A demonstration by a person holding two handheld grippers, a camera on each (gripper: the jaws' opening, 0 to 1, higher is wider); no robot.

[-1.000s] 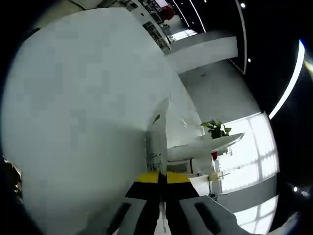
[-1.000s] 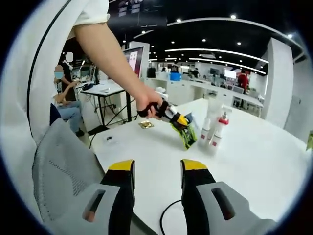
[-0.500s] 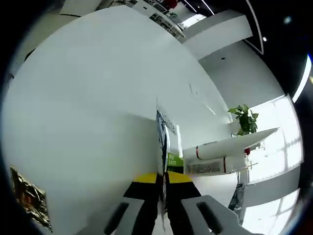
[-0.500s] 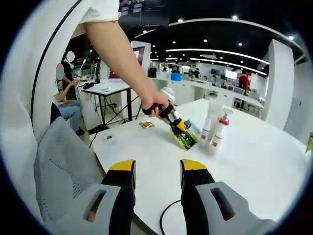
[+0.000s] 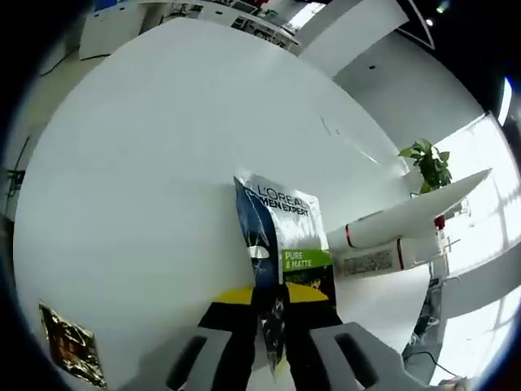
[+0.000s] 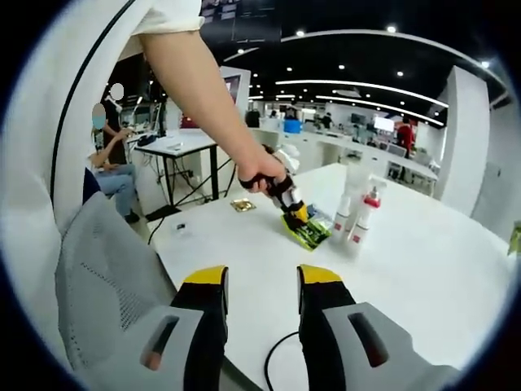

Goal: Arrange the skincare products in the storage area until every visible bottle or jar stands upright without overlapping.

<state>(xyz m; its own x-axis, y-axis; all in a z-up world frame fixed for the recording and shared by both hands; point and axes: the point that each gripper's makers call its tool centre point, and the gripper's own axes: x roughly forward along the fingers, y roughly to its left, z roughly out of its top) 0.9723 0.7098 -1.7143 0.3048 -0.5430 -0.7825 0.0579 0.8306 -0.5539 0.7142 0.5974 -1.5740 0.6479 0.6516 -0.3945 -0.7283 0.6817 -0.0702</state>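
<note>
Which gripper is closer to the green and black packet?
Left. The left gripper is shut on the packet, pressing it down toward the white table. The right gripper hangs open, well back from it.

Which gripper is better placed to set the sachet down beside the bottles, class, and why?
Left. The left gripper is shut on the sachet, close to the white table beside the bottles. The right gripper hangs open, away from them.

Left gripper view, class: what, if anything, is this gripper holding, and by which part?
The left gripper is shut on the L'Oreal sachet, pinching its near edge; the rest lies toward the white table.
</note>
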